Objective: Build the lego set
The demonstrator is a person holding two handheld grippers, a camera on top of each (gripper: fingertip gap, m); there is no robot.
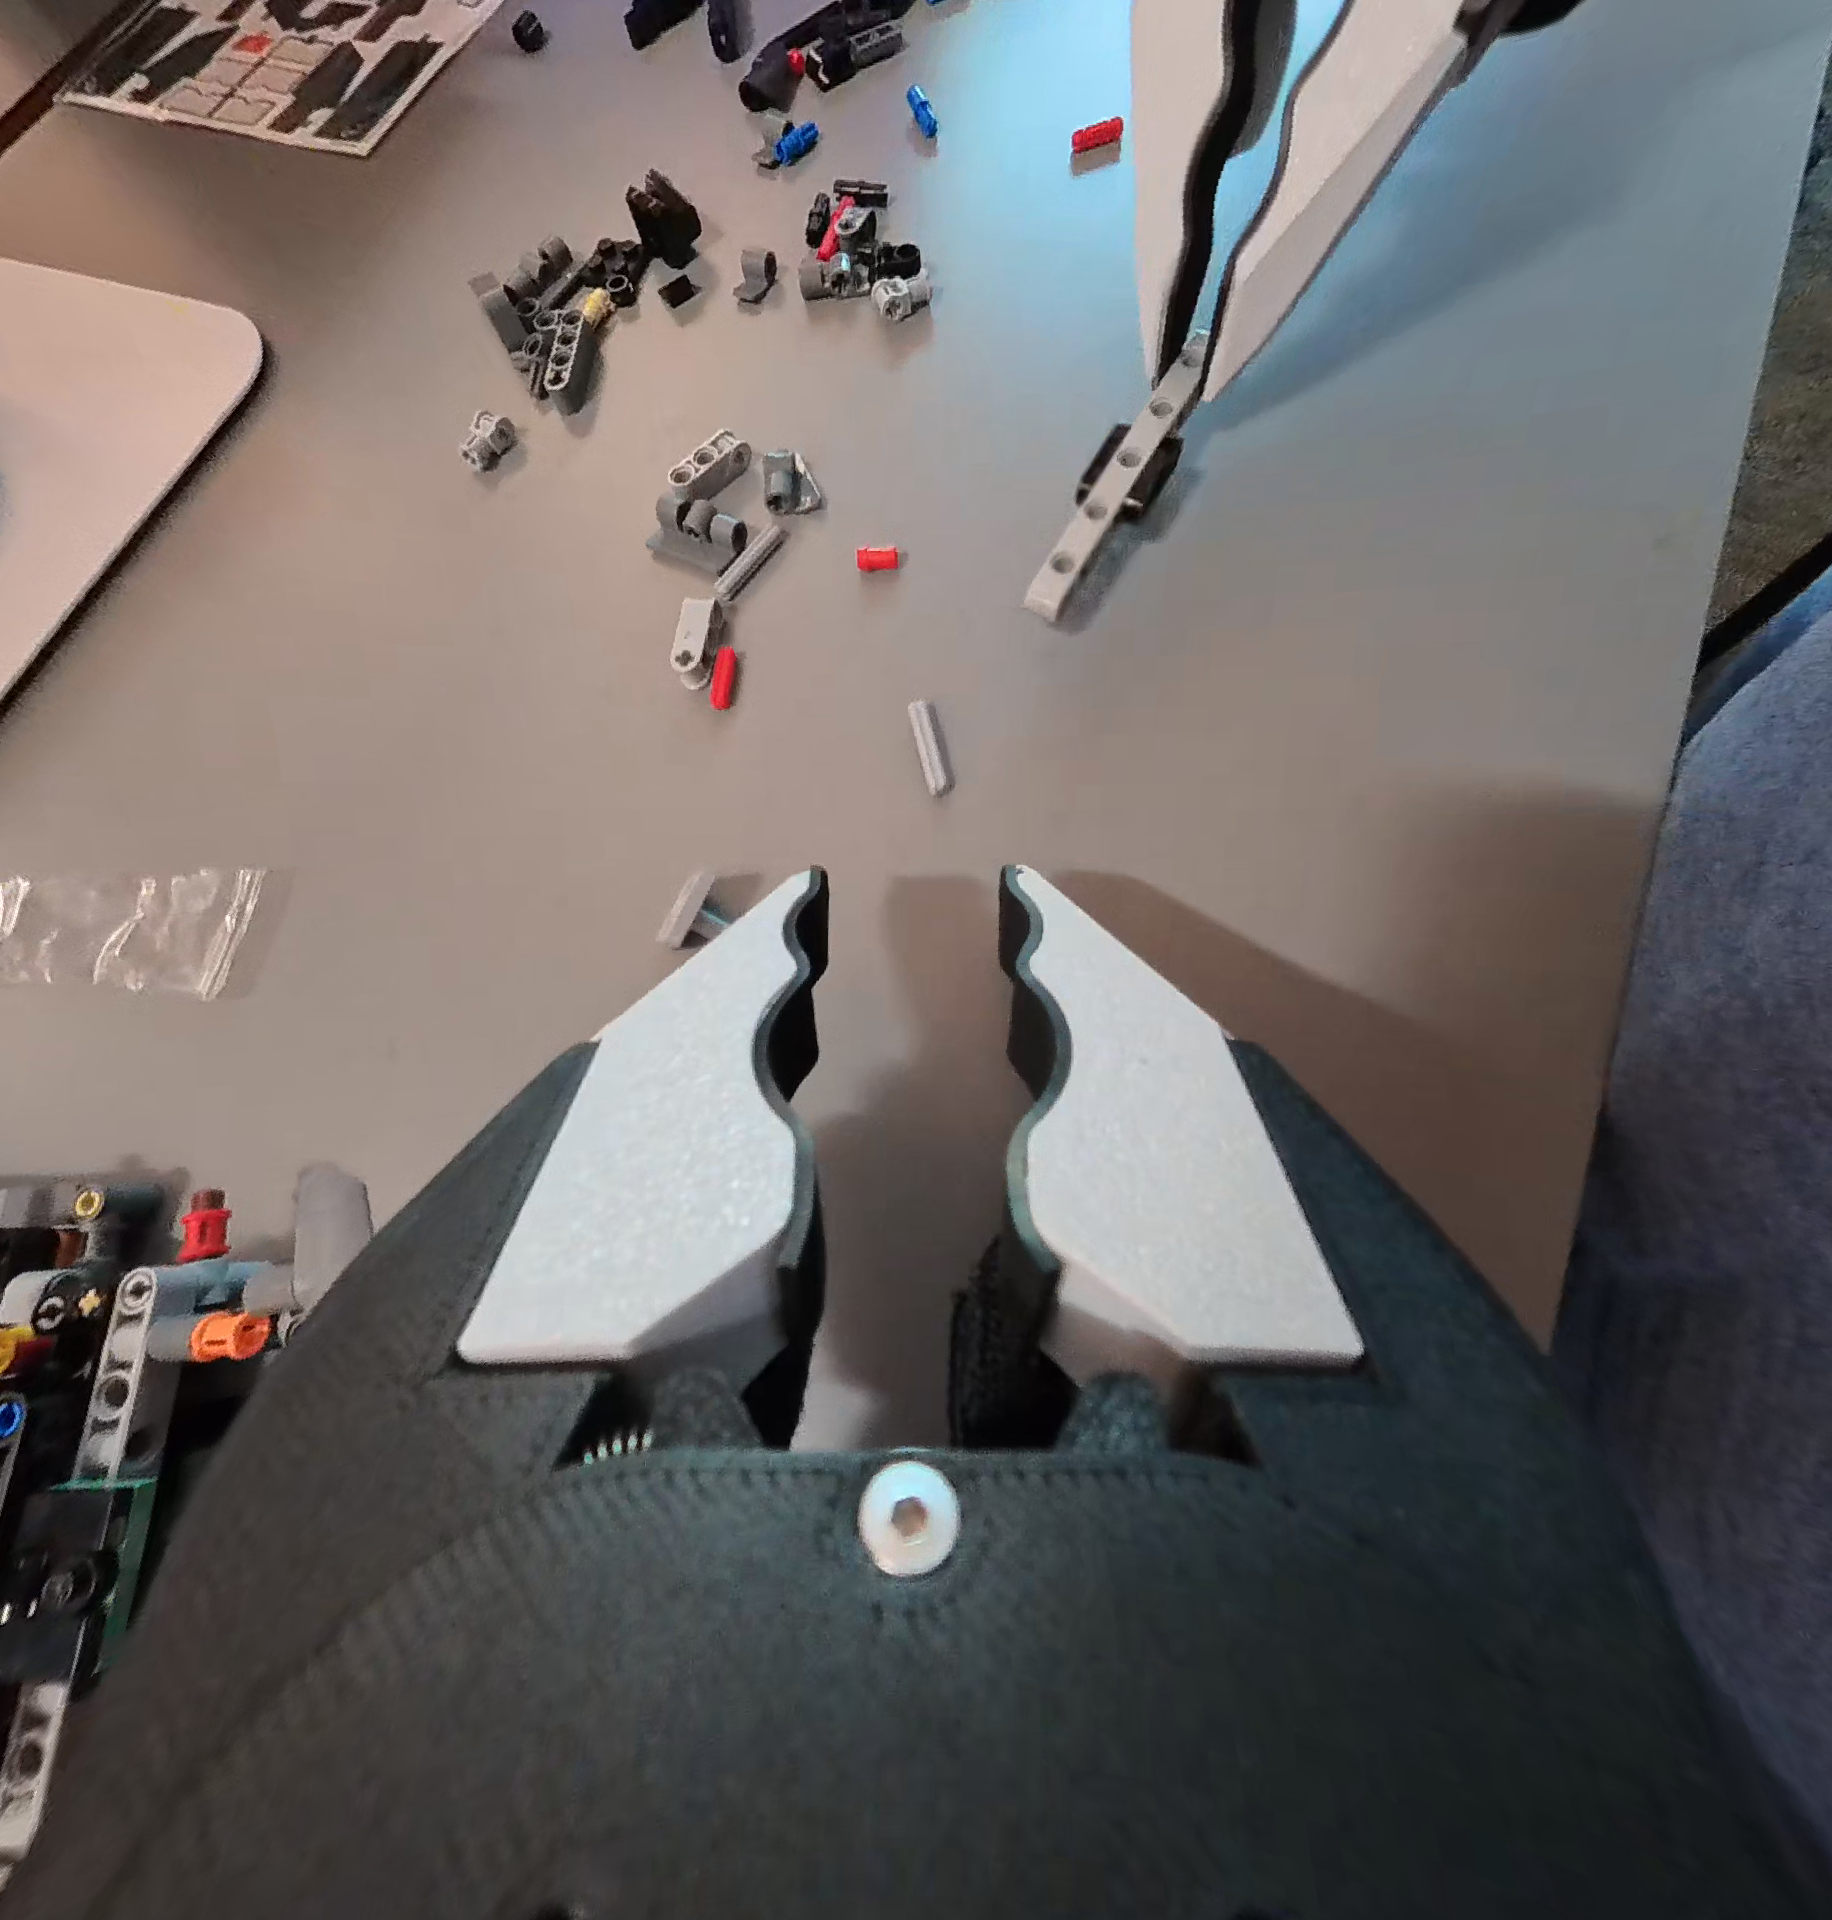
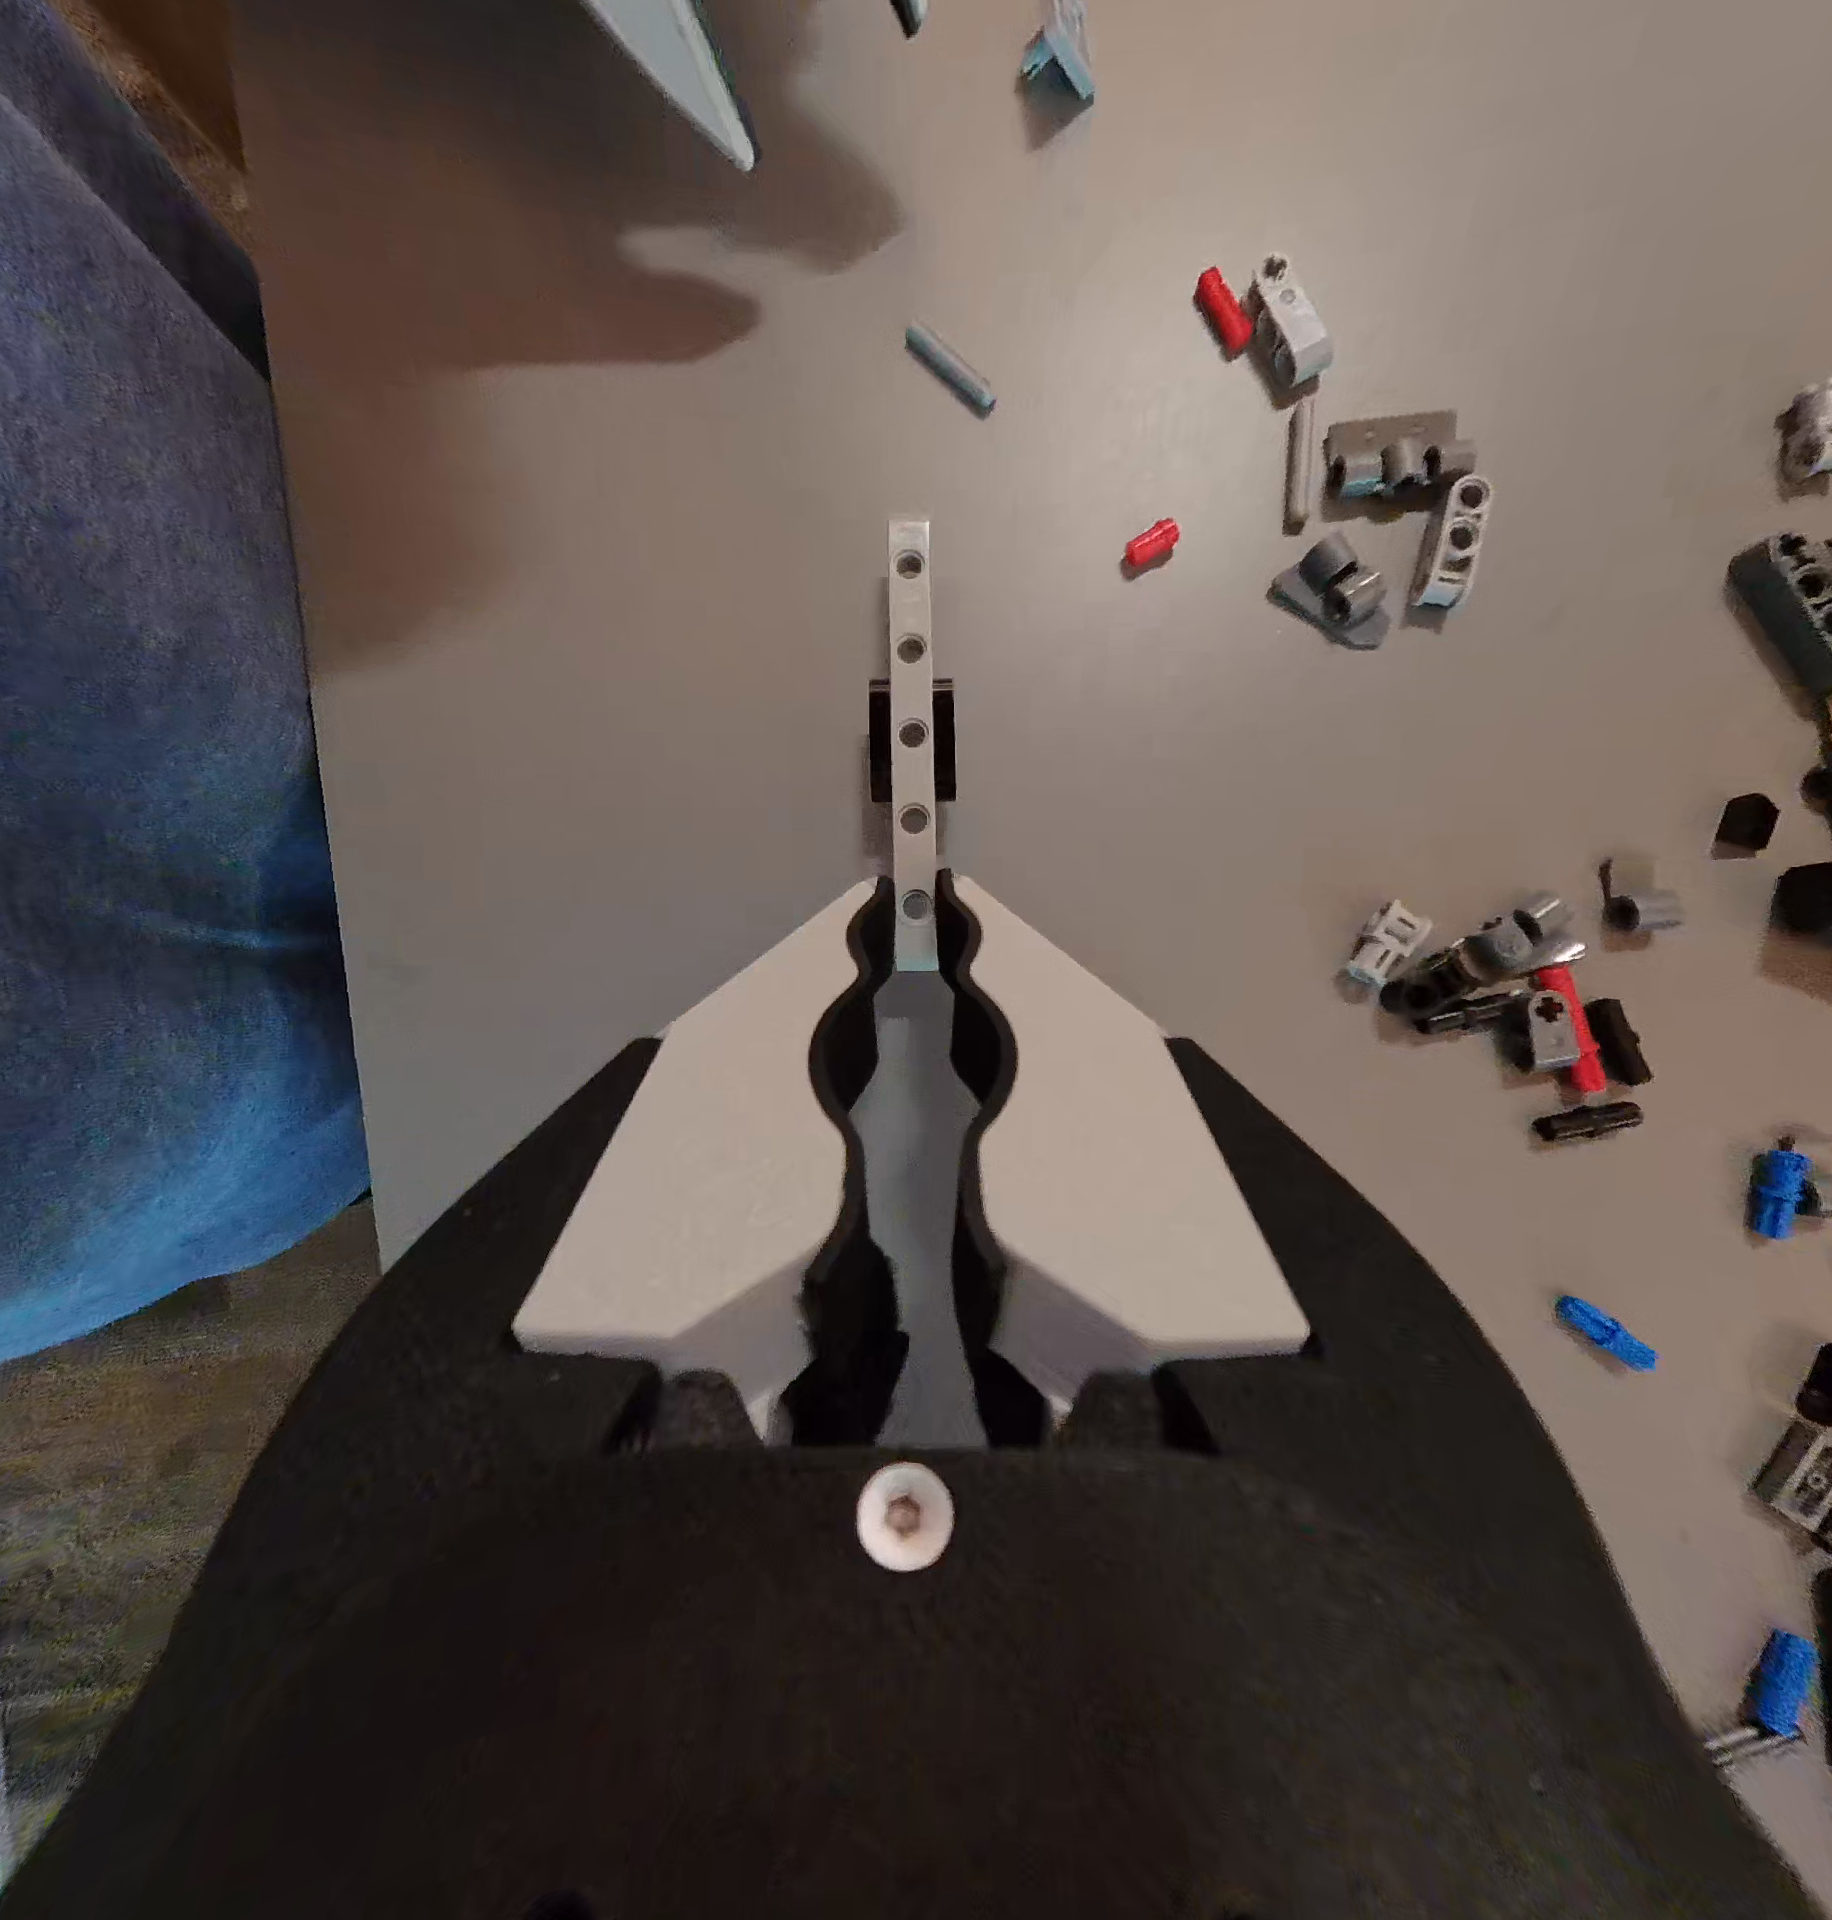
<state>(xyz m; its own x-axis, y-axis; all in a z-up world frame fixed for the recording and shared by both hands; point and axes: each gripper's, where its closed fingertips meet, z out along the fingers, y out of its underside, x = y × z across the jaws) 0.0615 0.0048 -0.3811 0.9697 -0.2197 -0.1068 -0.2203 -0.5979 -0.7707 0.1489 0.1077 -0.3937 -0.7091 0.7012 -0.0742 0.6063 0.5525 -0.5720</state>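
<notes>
My right gripper (image 2: 910, 883) is shut on one end of a light grey beam with holes (image 2: 912, 675), which has a black piece (image 2: 879, 748) fixed at its middle. The beam points away over the grey table. In the left wrist view the same gripper (image 1: 1187, 364) comes in from the top right with the beam (image 1: 1109, 499). My left gripper (image 1: 912, 894) is open and empty above the table near its front edge. A partly built lego model (image 1: 50, 1403) stands at the lower left beside it. A grey axle (image 1: 931, 746) lies just ahead of the left gripper.
Loose grey, black, red and blue lego parts (image 1: 704, 520) lie scattered over the table (image 1: 372, 675). A sticker sheet (image 1: 268, 62) lies at the far left, with a pale pad (image 1: 81, 416) and a clear plastic bag (image 1: 112, 930). A person's blue-clad leg (image 1: 1764, 1039) is by the table's edge. The right gripper is farther from the grey axle (image 1: 931, 746), some 11 centimeters, than the left, some 5 centimeters. It turns up in the right wrist view (image 2: 954, 355) as well.
</notes>
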